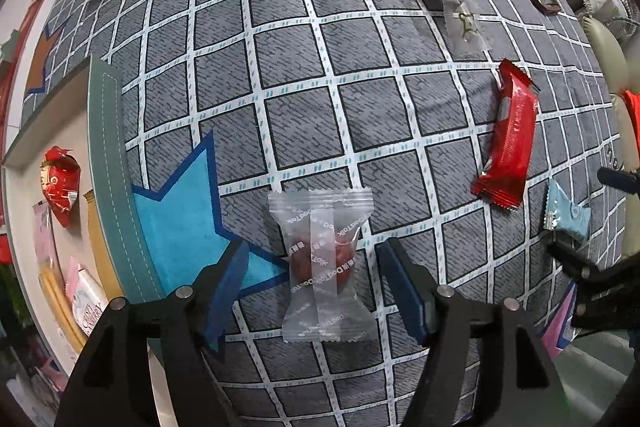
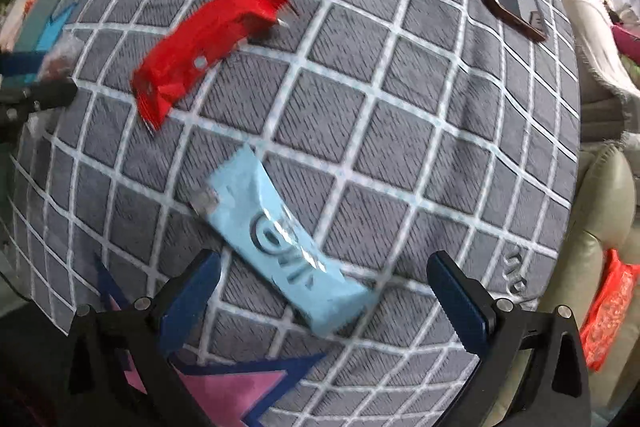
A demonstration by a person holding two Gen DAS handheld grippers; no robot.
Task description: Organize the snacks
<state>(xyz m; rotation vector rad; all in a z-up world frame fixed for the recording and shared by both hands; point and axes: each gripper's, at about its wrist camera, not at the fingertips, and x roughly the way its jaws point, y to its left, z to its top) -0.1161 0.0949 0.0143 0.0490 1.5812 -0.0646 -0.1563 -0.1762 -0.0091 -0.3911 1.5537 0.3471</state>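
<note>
- Snacks lie scattered on a grey checked cloth; the one in hand for the left gripper is a clear-wrapped candy, flat on the cloth, between the blue pads but touching neither.
- Left fingers are spread, nothing pinched; judging by this, the step is a pick-up about to start.
- Next move, as I judge it: lower, close across the candy's narrow middle, then carry it toward the tray at nine o'clock, where other snacks already sit.
- A red bar lies at two o'clock, well apart.
- The right gripper hangs over a light blue packet, fingers spread wide, the packet lying aslant between them, unpinched; squaring up to it looks needed first.
</note>
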